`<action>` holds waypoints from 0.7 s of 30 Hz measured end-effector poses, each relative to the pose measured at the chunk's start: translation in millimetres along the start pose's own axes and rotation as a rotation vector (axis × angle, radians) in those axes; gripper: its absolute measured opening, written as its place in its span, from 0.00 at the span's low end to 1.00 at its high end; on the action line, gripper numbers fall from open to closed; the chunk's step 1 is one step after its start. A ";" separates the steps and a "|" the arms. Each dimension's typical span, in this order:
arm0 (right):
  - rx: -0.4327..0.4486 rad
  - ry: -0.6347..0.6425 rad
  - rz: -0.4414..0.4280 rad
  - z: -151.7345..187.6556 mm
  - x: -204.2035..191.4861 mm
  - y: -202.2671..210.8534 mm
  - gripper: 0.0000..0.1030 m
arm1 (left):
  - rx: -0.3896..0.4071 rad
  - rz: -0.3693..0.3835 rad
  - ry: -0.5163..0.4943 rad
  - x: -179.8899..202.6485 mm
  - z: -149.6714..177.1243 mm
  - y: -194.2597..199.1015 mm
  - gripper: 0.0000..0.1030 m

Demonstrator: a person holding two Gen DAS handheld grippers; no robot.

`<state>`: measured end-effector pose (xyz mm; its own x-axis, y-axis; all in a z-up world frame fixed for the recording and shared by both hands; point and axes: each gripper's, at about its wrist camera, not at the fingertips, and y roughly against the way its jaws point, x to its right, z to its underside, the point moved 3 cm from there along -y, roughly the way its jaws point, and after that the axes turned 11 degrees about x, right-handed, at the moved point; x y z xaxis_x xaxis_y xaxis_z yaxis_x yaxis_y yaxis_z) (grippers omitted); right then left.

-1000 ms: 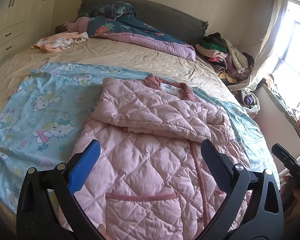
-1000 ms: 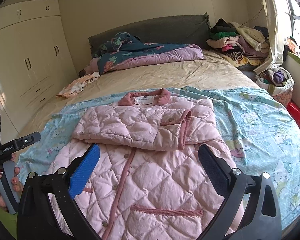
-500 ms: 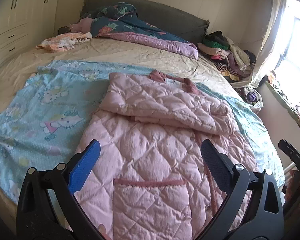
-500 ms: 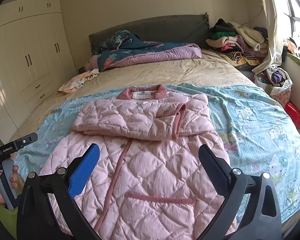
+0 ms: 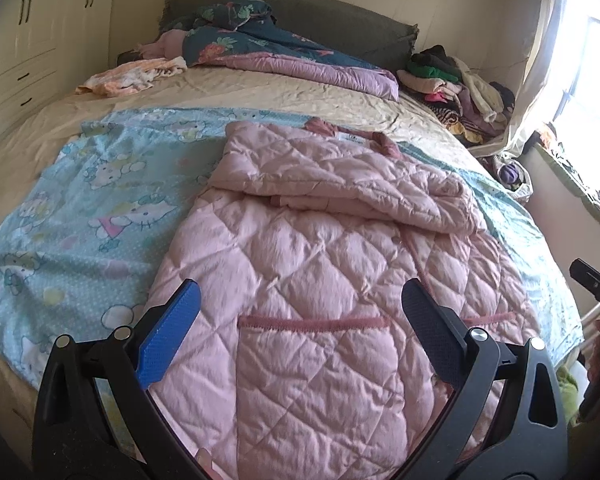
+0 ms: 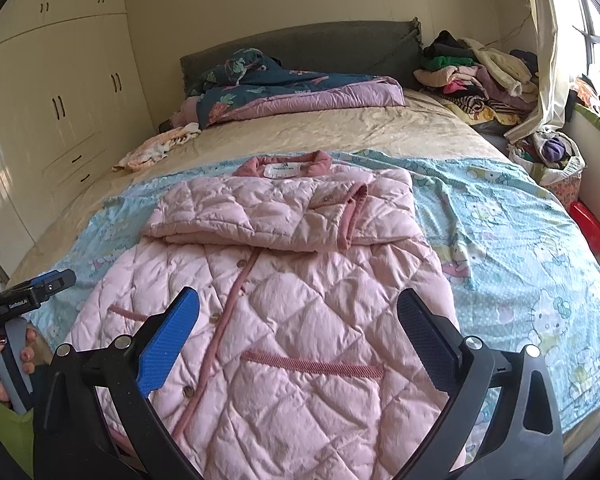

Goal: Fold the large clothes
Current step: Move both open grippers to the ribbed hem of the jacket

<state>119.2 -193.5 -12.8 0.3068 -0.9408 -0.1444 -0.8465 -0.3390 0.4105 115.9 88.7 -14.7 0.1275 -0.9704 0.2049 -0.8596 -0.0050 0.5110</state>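
A pink quilted coat [image 6: 284, 312] lay front-up on a blue cartoon-print sheet [image 6: 512, 240], which was spread across the near half of a bed [image 6: 340, 132]. Taking the coat as the landmark: its sleeves were folded across its chest, forming a thick band just below the darker pink collar [image 6: 286, 162], where a white label showed. A row of buttons ran down its front, and a pocket edged in darker pink [image 6: 312, 364] sat on its lower part.

The left gripper [image 5: 300, 312] hovered above the coat's lower hem, its two fingers spread wide apart and clasping nothing. The right gripper [image 6: 298, 316] hovered above the same lower part, its fingers likewise spread wide and empty. In the right wrist view, a hand [image 6: 4, 364] with dark-painted nails held the left gripper's handle off the coat's edge, beyond the sheet.

Beyond the coat's collar, a dark floral duvet with a lilac lining [image 6: 300, 92] lay bunched against the grey headboard [image 6: 308, 44]. A heap of mixed clothes [image 6: 476, 76] sat on the bed's far corner near the window, well apart from the coat. A small peach garment [image 6: 156, 152] lay on the beige sheet on the wardrobe side.
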 end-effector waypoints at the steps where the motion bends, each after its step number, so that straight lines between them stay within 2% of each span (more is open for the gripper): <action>1: -0.006 0.000 0.002 2.7 1.6 0.3 0.96 | -0.003 -0.002 0.000 -0.8 2.5 0.0 0.91; 12: -0.069 0.002 0.039 35.6 23.7 6.3 0.96 | -0.037 -0.026 -0.034 -7.0 26.8 -0.2 0.91; 21: -0.123 -0.008 0.064 60.7 45.9 11.9 0.96 | -0.076 -0.066 -0.040 -26.5 49.8 1.0 0.91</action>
<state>96.8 -240.9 -69.2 0.2500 -0.9606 -0.1215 -0.8043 -0.2759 0.5263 87.0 102.3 -61.2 0.1611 -0.9775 0.1360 -0.8097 -0.0521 0.5846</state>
